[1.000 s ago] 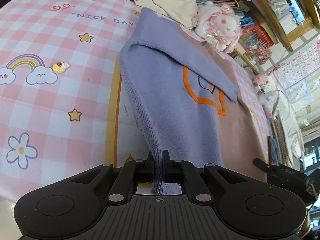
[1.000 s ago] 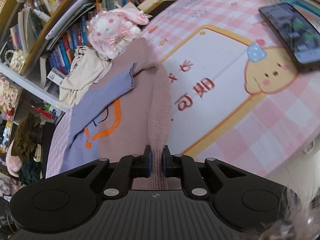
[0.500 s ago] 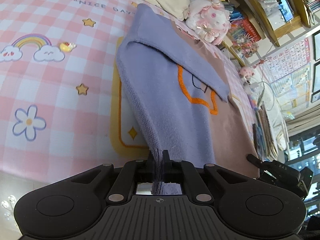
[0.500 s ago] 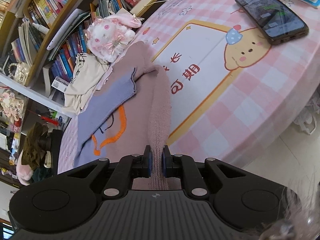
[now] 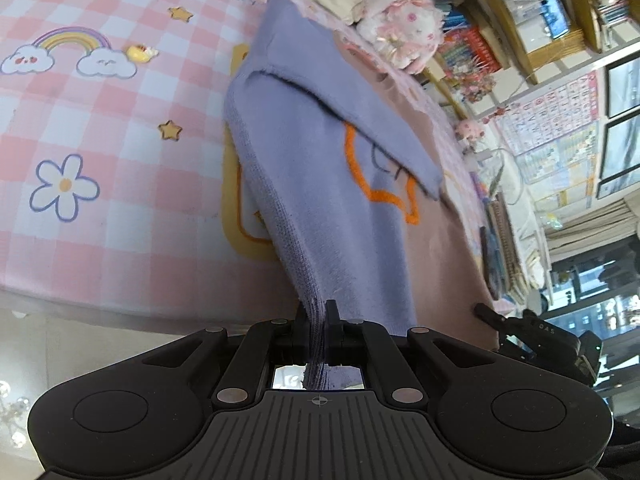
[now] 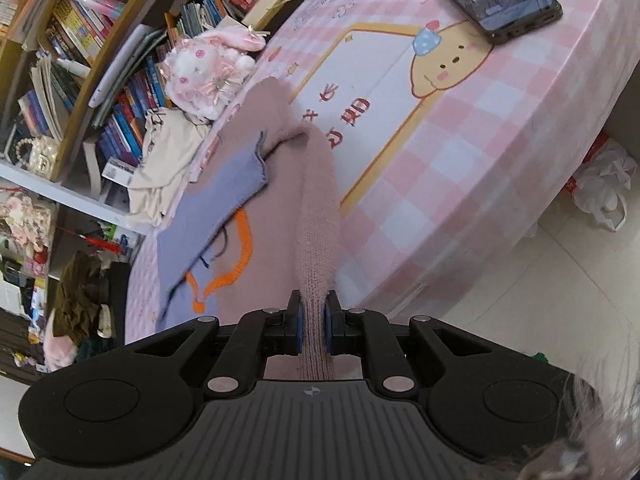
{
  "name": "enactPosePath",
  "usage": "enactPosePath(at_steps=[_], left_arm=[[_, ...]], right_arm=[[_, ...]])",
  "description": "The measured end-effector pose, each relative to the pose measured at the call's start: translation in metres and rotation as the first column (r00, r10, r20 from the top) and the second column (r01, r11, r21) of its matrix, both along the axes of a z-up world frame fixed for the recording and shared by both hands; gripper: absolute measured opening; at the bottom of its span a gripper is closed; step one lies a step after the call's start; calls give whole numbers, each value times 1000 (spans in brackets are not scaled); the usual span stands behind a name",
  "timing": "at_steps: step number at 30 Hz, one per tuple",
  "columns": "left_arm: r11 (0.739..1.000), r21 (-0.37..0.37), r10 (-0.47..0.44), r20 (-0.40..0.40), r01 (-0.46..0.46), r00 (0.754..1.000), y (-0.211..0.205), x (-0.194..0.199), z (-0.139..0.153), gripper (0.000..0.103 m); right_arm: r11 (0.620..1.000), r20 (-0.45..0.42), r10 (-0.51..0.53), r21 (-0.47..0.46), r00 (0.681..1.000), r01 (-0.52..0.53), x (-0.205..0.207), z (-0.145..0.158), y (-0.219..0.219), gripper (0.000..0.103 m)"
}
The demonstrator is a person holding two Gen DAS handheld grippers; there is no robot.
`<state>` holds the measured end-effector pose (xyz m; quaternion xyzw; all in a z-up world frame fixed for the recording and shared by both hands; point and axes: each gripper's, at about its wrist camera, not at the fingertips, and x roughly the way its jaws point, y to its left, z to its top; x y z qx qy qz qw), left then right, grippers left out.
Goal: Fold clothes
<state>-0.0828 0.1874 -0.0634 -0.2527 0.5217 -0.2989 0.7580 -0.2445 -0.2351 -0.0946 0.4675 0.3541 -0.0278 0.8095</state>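
A knit sweater, lilac on one half (image 5: pixel 320 184) and dusty pink on the other (image 6: pixel 280 184), with an orange outline on its front, lies stretched over the pink checked tablecloth (image 5: pixel 100 128). Its lilac sleeve is folded across the chest. My left gripper (image 5: pixel 318 312) is shut on the lilac hem corner, past the table's near edge. My right gripper (image 6: pixel 313 312) is shut on the pink hem corner, also off the table's edge. The right gripper's black body (image 5: pixel 532 336) shows at the lower right of the left wrist view.
A pink-and-white plush rabbit (image 6: pixel 208 72) and a crumpled cream garment (image 6: pixel 164 160) lie at the table's far side against crowded bookshelves (image 6: pixel 100 40). A dark phone (image 6: pixel 496 0) rests at the right. A white plastic bag (image 6: pixel 604 184) sits on the tiled floor.
Both grippers have drawn back toward the near table edge with the sweater's hem still gripped, so the garment has slid toward me and more floor shows. The right wrist view has rolled.
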Motion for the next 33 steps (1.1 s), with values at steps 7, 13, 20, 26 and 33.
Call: enactPosePath(at_steps=[7,13,20,26,33], left_arm=[[992,-128,24,45,-18,999,11,8,20,4],[967,-248,74,75,-53,994,17,15,35,4],[935,-343,138,121,-89,983,22,25,49,4],[913,-386,206,156,-133,966,24,39,59,4],[888,-416,291,185,-193,939,21,70,70,4]], right_arm=[[997,127,-26,79,992,16,12,30,-2,10],[993,204,-43,112,978,20,27,50,-3,10],[992,272,-37,123,962,3,47,69,-4,10],[992,304,-19,124,953,-20,74,82,-5,10],[988,340,-19,152,940,-35,119,88,-16,10]])
